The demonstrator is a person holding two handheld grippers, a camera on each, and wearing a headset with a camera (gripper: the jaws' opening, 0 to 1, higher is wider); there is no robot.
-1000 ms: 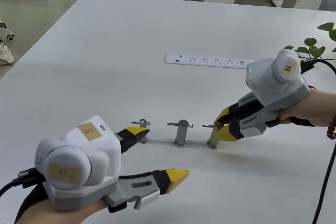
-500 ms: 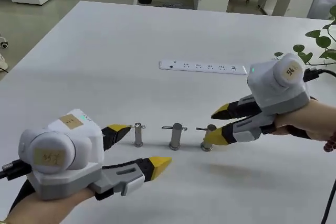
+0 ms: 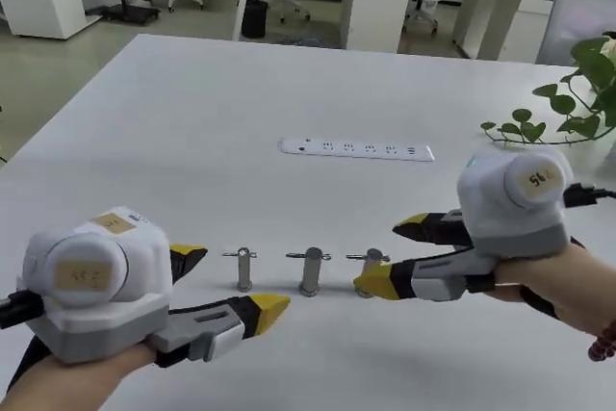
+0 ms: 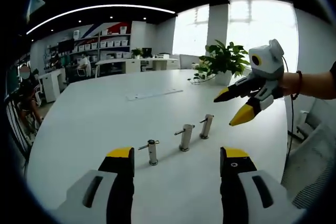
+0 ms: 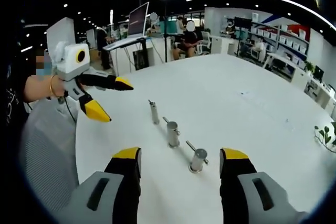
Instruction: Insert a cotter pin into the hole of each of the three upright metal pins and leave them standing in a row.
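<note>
Three metal pins stand upright in a row near the front of the white table (image 3: 192, 103): the left pin (image 3: 243, 274), the middle pin (image 3: 310, 276) and the right pin (image 3: 372, 271), each with its long axis vertical; three cotter pins are counted, one through the top of each: the left cotter pin (image 3: 234, 254), the middle cotter pin (image 3: 298, 256) and the right cotter pin (image 3: 357, 258); each lies level, roughly along the line of the row, its longer end sticking out toward the left-hand side; one power strip (image 3: 356, 149) lies well behind the row, and one plant (image 3: 568, 113) is at the table's right edge; there are two grippers; the left gripper (image 5: 116, 101) has its jaws spread wide and holds nothing, hovering near the left pin; the right gripper (image 4: 226, 110) is likewise spread wide and empty, near the right pin and clear of it in the left gripper view.
</note>
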